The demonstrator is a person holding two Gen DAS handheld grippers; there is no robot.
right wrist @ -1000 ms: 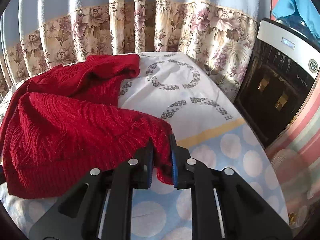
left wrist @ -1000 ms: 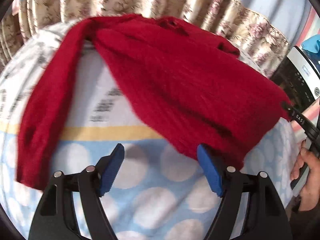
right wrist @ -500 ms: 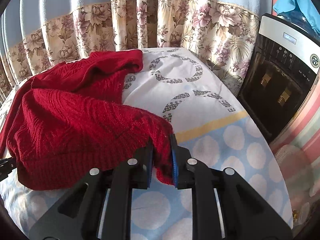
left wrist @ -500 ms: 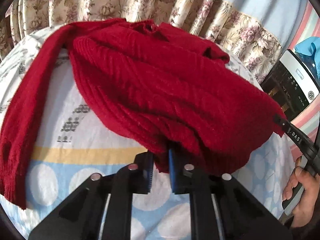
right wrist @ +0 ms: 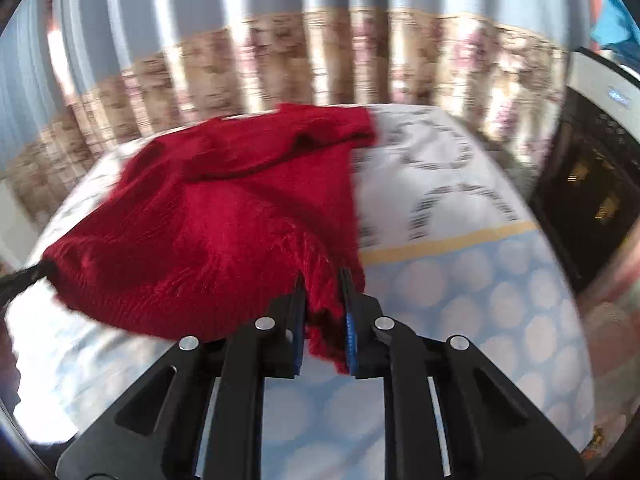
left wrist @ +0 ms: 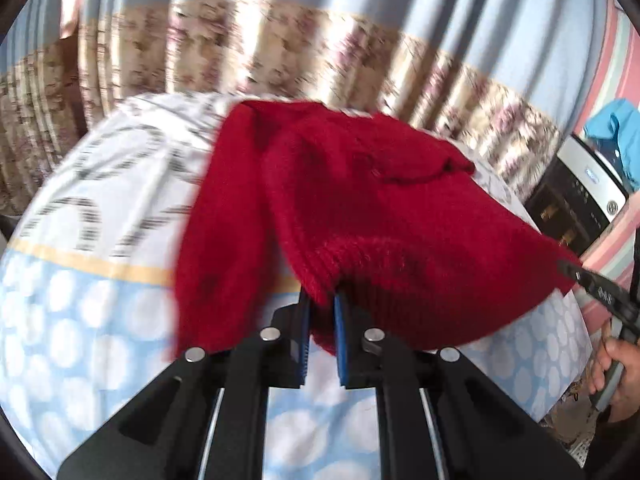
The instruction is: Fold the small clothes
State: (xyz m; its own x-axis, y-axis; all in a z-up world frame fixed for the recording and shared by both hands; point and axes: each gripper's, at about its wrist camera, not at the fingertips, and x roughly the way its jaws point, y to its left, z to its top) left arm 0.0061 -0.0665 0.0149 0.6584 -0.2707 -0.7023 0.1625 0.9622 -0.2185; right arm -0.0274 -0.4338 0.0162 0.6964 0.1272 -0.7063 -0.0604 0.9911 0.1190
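Both grippers have the hem of the red sweater [left wrist: 372,216] pinched, so the step in hand looks like carrying the hem edge over the body for the first fold. The left gripper [left wrist: 322,320] is clamped narrow on the ribbed hem, knit bunched between its blue pads. The right gripper [right wrist: 324,312] is likewise nipped tight on the other hem corner, a tuft of red knit hanging down between its jaws.

From the left gripper, the sweater rises ahead and to the right, one sleeve [left wrist: 216,240] dangling just left of the jaws over the bedsheet [left wrist: 80,312]. Far right in that view, the other tool's black tip bites the far corner, with the person's hand [left wrist: 616,372] below it. From the right gripper, the body spreads ahead and left, and the neck end lies farthest off by the curtain [right wrist: 320,60].

Next, I judge, both hands should travel together toward the neck end, keeping the hem taut and level between them, then lower it so the edge lands square. The loose sleeve may drag or tuck under badly; the thick knit should hold its fold once laid
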